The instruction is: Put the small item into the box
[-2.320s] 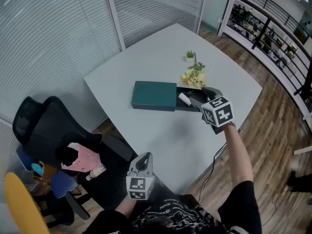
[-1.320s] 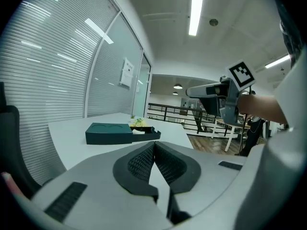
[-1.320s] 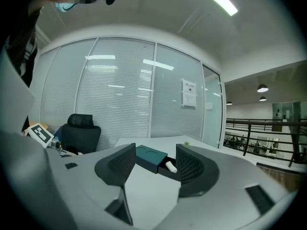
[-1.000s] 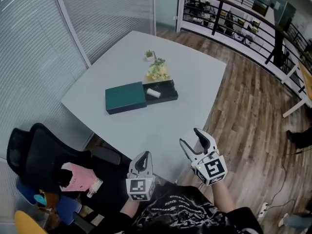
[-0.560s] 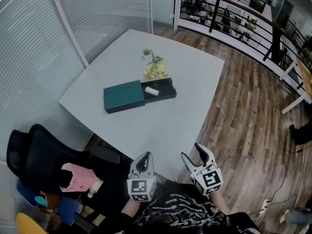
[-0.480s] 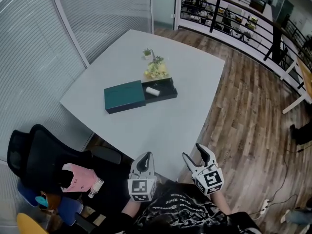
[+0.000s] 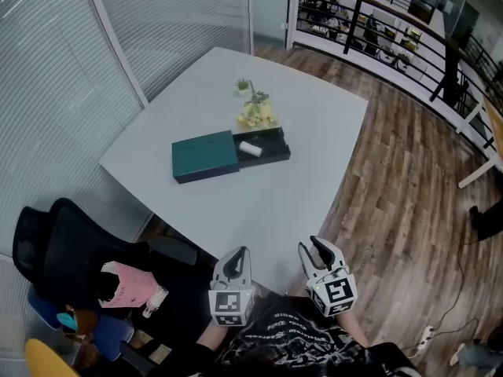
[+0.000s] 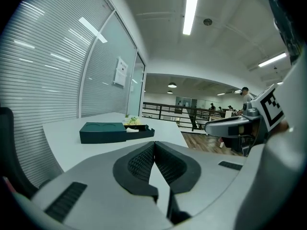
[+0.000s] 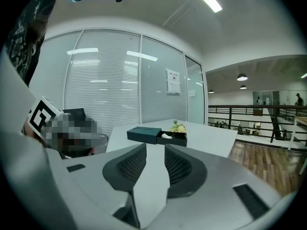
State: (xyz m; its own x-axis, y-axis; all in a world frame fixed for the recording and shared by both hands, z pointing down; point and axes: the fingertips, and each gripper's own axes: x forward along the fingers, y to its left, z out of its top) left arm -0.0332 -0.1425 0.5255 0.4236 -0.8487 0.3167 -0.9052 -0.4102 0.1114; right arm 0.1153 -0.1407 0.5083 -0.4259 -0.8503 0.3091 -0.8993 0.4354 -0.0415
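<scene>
Left gripper (image 8: 153, 146): jaws pressed together, pads touching, nothing between them. It is held low, near the person's torso, off the near edge of the table (image 7: 267, 210).

Right gripper (image 9: 155, 151): jaws closing, a narrow gap between the ribbed pads, nothing in the gap. It sits just beside the left gripper, also short of the table edge. Both point toward the table.

Neither gripper touches anything; both are well apart from the box (image 7: 206, 157).

The box is dark green and lies flat near the middle of the table. Its black drawer (image 7: 271, 147) is slid out on the side away from the blinds. The small item (image 7: 250, 148), a white roll-like piece, lies inside the open drawer, close to the green sleeve.

Just beyond the drawer is a bunch of yellow flowers (image 7: 256, 117), and a small potted plant (image 7: 242, 88) stands a little farther back.

Left of the table is a black office chair (image 7: 67, 246), with a pink object (image 7: 124, 283) beside it. A wood floor (image 7: 409, 210) lies to the right.
</scene>
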